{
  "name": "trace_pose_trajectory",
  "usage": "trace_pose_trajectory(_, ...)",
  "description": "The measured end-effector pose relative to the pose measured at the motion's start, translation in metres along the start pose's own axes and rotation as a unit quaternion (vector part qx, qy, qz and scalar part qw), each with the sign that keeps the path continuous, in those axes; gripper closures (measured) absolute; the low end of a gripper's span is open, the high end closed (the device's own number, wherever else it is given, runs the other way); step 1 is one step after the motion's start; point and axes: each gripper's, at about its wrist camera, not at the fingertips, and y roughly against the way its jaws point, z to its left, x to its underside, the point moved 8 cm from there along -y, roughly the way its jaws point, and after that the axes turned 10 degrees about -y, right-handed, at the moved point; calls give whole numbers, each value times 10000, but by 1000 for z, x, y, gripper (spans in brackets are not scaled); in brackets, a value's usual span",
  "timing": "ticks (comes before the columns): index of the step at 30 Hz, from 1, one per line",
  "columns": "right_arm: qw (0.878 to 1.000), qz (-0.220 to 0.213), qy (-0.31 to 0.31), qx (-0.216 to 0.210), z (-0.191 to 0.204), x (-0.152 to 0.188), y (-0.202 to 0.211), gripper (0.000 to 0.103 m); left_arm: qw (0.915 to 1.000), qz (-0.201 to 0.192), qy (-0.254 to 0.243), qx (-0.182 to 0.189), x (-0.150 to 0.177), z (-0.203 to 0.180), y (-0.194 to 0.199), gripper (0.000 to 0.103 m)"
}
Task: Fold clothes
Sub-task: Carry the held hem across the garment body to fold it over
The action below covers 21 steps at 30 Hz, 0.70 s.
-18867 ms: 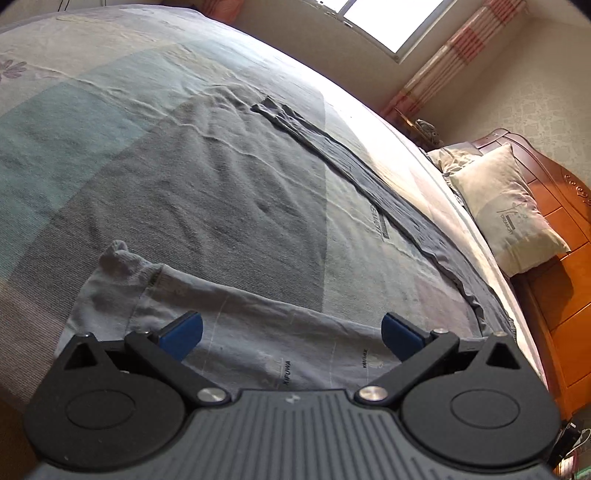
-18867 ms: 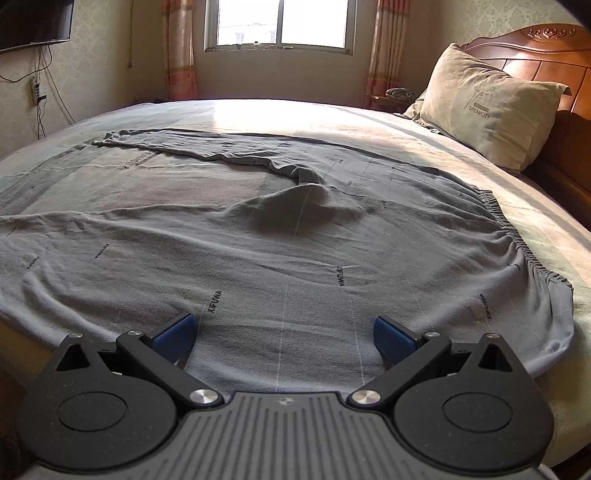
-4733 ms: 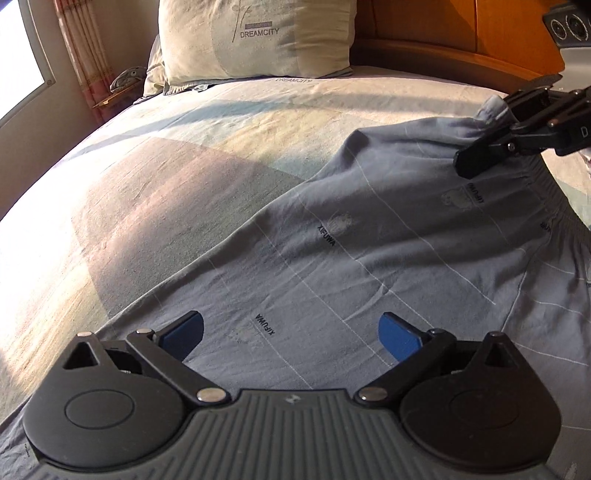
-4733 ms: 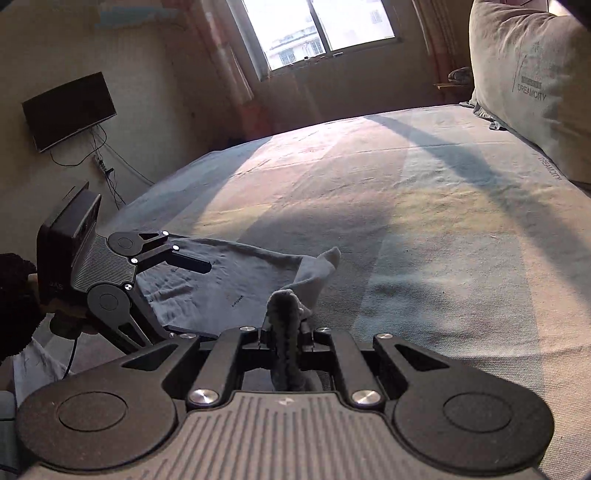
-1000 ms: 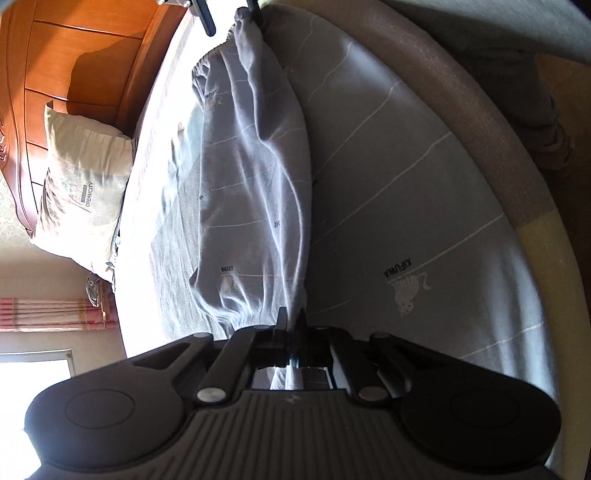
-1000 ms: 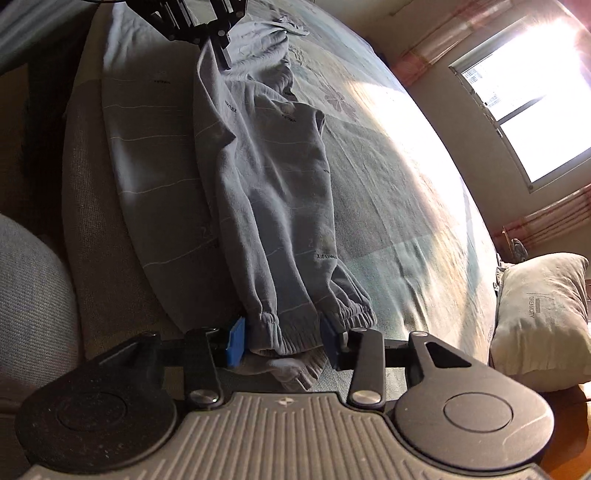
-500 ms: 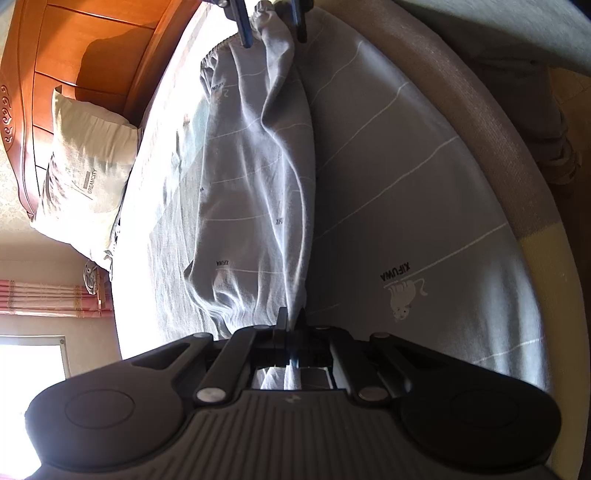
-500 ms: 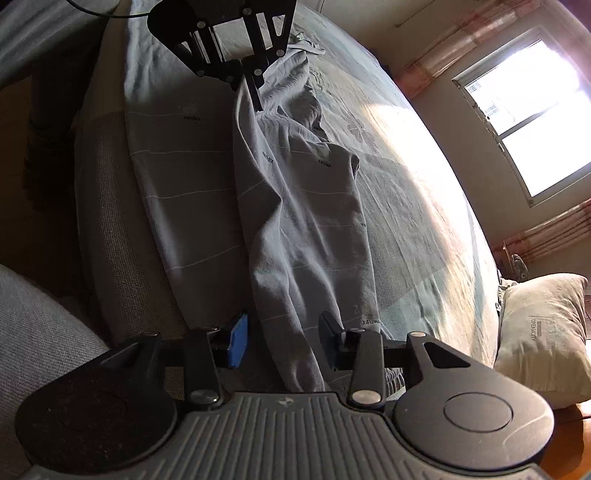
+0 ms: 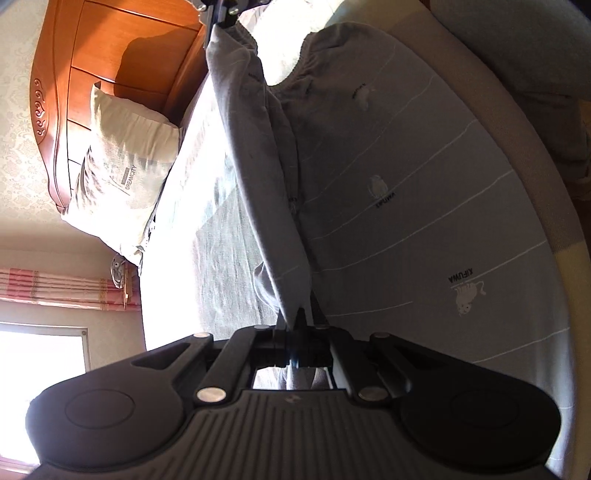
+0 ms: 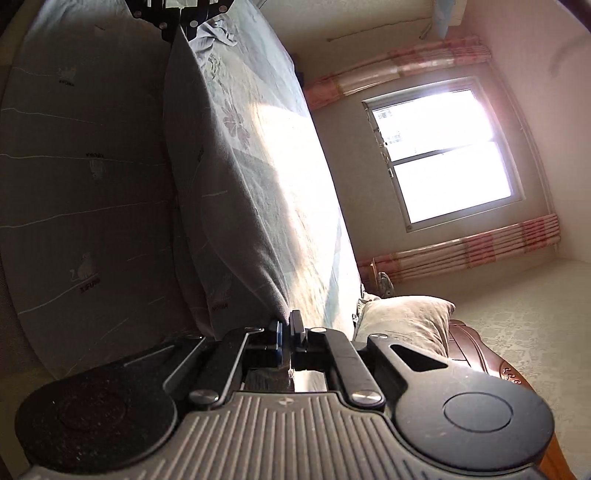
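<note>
Grey trousers (image 9: 266, 184) with thin white lines and small prints are pulled into a taut ridge along the bed's near side. The rest of the trousers (image 9: 406, 192) drapes down over the mattress edge. My left gripper (image 9: 297, 318) is shut on one end of the ridge. At the top of the left wrist view, my right gripper (image 9: 221, 14) pinches the far end. In the right wrist view the same trousers (image 10: 221, 184) run from my right gripper (image 10: 287, 326), shut on the cloth, up to the left gripper (image 10: 177, 16).
The pale patterned bed sheet (image 10: 295, 166) lies beyond the trousers, partly in bright sun. A pillow (image 9: 122, 166) leans on the wooden headboard (image 9: 110, 55). A window (image 10: 443, 155) with pink curtains is across the room. The beige mattress edge (image 9: 535, 166) curves at the right.
The right gripper's jaws closed on the trousers' end. The cloth between the two grippers went from slack and rumpled to a tight raised ridge, and the left gripper rose.
</note>
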Motion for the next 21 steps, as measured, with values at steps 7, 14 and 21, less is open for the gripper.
trace_pose_trajectory(7, 9938, 404, 56, -1032, 51, 29, 5, 98, 9981, -194, -247, 539, -21, -46, -4, 103)
trace_pose_trajectory(14, 9914, 547, -5, -1193, 54, 42, 9, 98, 9970, -365, -193, 655, -33, -59, 10, 103)
trace_pose_trajectory(21, 9921, 607, 347, -1041, 56, 56, -2, 98, 9956, -504, -310, 725, -43, -74, 20, 103)
